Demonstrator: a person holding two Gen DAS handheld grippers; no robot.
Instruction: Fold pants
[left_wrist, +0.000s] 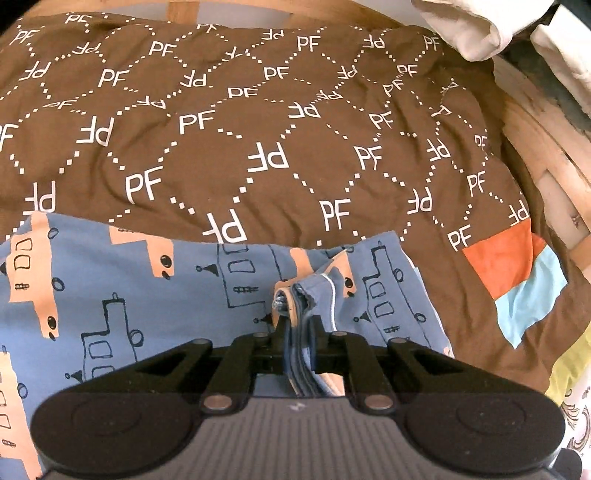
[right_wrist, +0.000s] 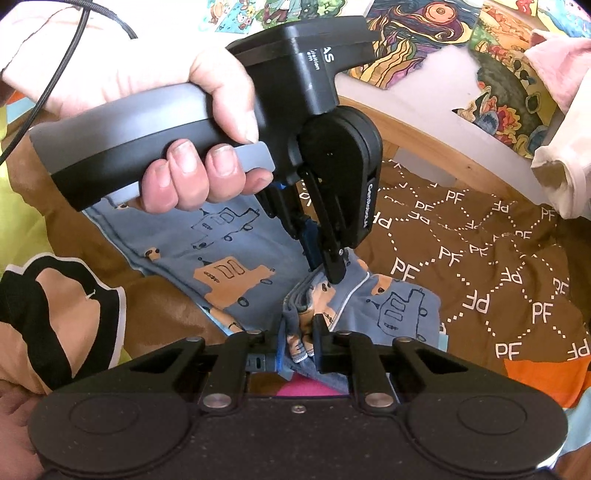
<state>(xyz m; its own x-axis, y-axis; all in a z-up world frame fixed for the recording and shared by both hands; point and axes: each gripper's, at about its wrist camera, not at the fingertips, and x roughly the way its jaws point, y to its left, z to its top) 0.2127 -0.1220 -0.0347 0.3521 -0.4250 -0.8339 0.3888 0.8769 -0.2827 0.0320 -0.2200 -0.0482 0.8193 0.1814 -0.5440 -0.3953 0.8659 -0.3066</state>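
the left tongs (left_wrist: 299, 328) are clamped on a bunched edge of the pants (left_wrist: 147, 295), several layers of blue cloth pinched between the two dark fingers and running back toward the camera. in the right wrist view the same tongs (right_wrist: 325, 266) come down from above, gripped by a hand (right_wrist: 199, 162) wrapped round a grey and black handle, their tips sunk into the gathered fabric. the right tongs (right_wrist: 299, 339) are closed on a neighbouring fold of the pants (right_wrist: 229, 258), just beside the left pair, with a stitched hem showing between the fingers (a strip of pink shows under the cloth there; i cannot tell what it is).

the pants are blue with orange and outlined vehicle prints. they lie on a bed, spread flat to the left and rumpled where both tongs hold them. under them is a brown blanket (left_wrist: 258, 129) printed with white "pf" letters and dotted diamonds, with an orange and light blue patch (left_wrist: 513, 280) at the right. a wooden bed frame (left_wrist: 546, 147) edges the blanket, and pale cloth (left_wrist: 472, 29) lies at the upper right. a black cable (right_wrist: 66, 62) trails behind the hand.
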